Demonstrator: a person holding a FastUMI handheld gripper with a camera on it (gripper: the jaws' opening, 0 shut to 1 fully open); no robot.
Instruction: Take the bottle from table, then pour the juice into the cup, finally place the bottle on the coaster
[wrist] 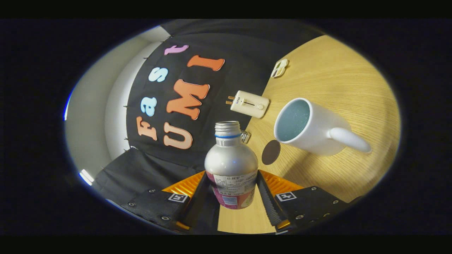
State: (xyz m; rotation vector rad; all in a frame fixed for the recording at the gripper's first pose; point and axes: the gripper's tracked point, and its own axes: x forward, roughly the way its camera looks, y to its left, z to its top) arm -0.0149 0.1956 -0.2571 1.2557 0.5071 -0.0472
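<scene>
Silver-shouldered and uncapped, the bottle [231, 165] is sitting clamped between both fingers of the gripper [232, 192], tilting toward the white cup [307, 125] just beyond, seemingly for pouring, with the dark coaster [271, 152] waiting on the wooden table [335, 74] nearby.

surface: light wooden table [335, 74], grain visible
cup [310, 127]: white mug, resting on the table, handle towards the gripper's side
coaster [271, 152]: dark round disc, flat, just beside the cup
cream device [249, 103]: flat, near the table's far edge
small palette-like item [279, 68]: further off, well apart from the cup
gripper [233, 192]: fingers clamped on the bottle [231, 165], above the table
</scene>
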